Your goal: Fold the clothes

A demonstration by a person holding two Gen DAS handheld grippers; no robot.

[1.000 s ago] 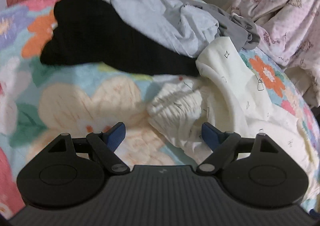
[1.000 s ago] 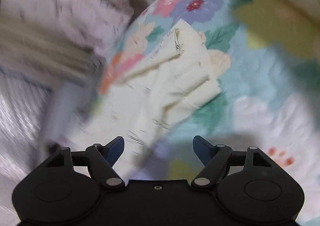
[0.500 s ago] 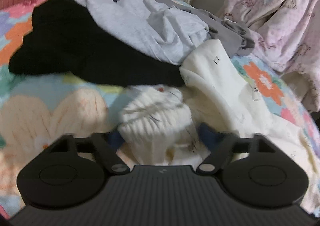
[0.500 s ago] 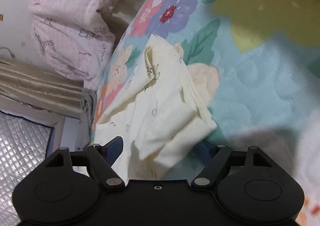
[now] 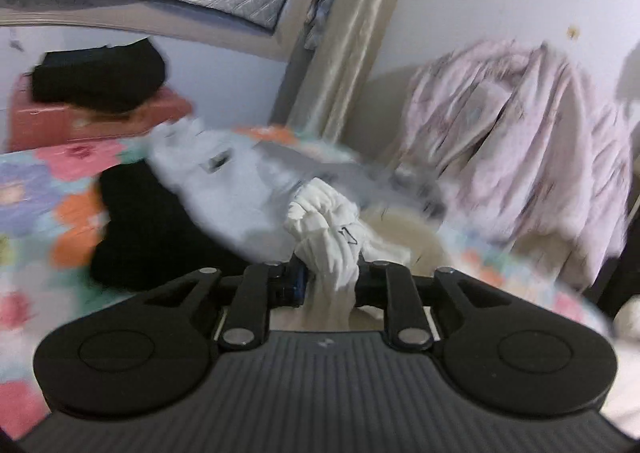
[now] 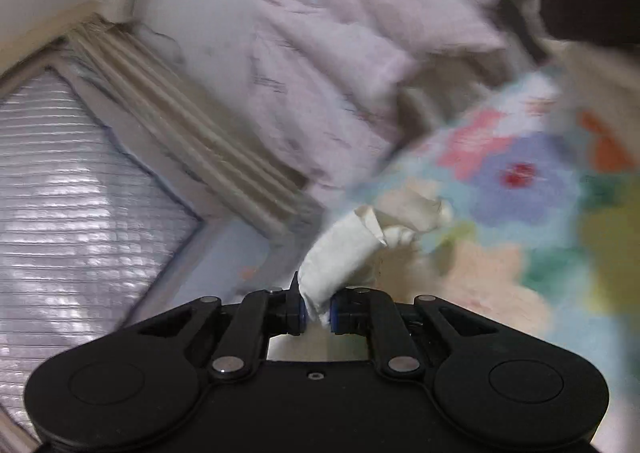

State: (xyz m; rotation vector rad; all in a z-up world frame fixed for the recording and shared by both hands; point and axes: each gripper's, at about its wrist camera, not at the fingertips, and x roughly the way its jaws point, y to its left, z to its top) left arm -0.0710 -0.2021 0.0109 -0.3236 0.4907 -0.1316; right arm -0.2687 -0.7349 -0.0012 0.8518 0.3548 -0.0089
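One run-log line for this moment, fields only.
stage: lifting | left tool: just closed on cream garment | right tool: just closed on same garment | surface: floral bedspread

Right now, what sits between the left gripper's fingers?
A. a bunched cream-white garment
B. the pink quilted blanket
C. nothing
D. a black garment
A: the left gripper is clamped on a gathered wad of the cream-white garment, while the black garment lies apart on the bed.
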